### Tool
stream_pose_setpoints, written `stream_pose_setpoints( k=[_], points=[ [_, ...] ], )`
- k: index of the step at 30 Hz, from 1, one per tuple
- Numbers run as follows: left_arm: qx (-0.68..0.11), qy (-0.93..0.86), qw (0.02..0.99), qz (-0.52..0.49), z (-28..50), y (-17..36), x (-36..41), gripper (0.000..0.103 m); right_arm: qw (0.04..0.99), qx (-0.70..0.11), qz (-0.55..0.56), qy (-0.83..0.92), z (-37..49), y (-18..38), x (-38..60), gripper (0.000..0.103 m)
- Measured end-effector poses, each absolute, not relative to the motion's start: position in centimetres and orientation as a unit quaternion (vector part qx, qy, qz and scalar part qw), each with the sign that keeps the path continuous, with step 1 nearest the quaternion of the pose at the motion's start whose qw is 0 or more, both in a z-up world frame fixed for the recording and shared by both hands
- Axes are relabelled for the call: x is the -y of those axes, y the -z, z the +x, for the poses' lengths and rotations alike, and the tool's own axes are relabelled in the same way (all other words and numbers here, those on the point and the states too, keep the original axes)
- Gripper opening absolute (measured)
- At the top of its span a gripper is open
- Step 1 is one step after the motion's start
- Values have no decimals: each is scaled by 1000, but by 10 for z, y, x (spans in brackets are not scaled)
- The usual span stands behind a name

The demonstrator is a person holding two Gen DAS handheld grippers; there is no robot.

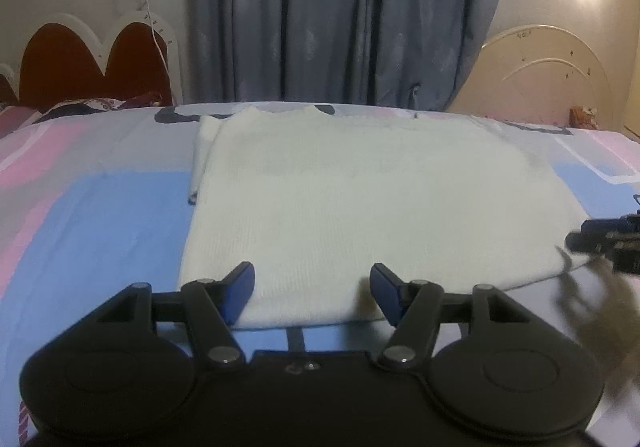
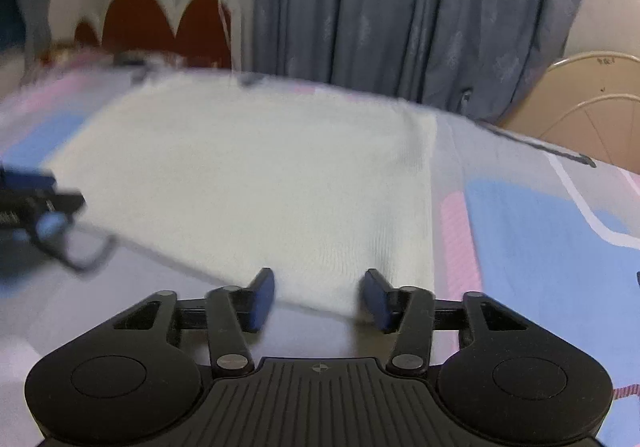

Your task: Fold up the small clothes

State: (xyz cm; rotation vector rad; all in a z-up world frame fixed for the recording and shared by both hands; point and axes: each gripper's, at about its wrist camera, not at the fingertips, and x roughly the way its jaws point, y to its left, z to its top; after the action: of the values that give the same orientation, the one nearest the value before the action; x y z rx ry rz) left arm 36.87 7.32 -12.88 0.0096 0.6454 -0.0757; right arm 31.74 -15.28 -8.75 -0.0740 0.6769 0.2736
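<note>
A white knitted garment [image 1: 352, 199] lies flat on the bed [image 1: 100, 215], over its pink, blue and white patterned cover, with a narrow folded strip showing along its left side. The left claw [image 1: 312, 297] sits at the garment's near edge toward its left corner, fingers apart, the hem between them but not pinched. The right claw [image 2: 319, 299] sits at the garment's near right corner, likewise parted and gripping nothing. Beyond the garment hangs a grey-blue curtain [image 1: 344, 15].
</note>
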Motion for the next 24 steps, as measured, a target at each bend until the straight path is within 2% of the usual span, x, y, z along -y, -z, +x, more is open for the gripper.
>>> stream_pose_setpoints(
  k=[1, 3, 7, 11, 14, 18, 21, 24],
  points=[
    [-328, 34, 944, 5, 372, 133, -75, 63, 936, -325, -32, -129, 318, 87, 155, 28],
    [-320, 38, 947, 7, 368, 141, -79, 66, 928, -355, -31, -105, 327, 100, 161, 3],
    [-323, 26, 946, -1, 365, 132, -79, 61, 930, -348, -33, -110, 326, 104, 166, 1],
    [-320, 21, 947, -11, 360, 141, -86, 64, 930, -353, -26, -98, 323, 100, 170, 1],
    [-331, 19, 943, -28, 362, 132, -88, 61, 929, -355, -31, -99, 325, 104, 170, 1],
    [-313, 15, 941, -125, 341, 117, -107, 60, 929, -354, 20, -107, 323, 89, 181, 1],
    [-341, 5, 909, -241, 334, 133, -129, 58, 931, -341, 37, -122, 311, 81, 182, 1],
    [-319, -5, 892, -321, 336, 144, -140, 58, 930, -336, 47, -143, 313, 75, 173, 1]
  ],
)
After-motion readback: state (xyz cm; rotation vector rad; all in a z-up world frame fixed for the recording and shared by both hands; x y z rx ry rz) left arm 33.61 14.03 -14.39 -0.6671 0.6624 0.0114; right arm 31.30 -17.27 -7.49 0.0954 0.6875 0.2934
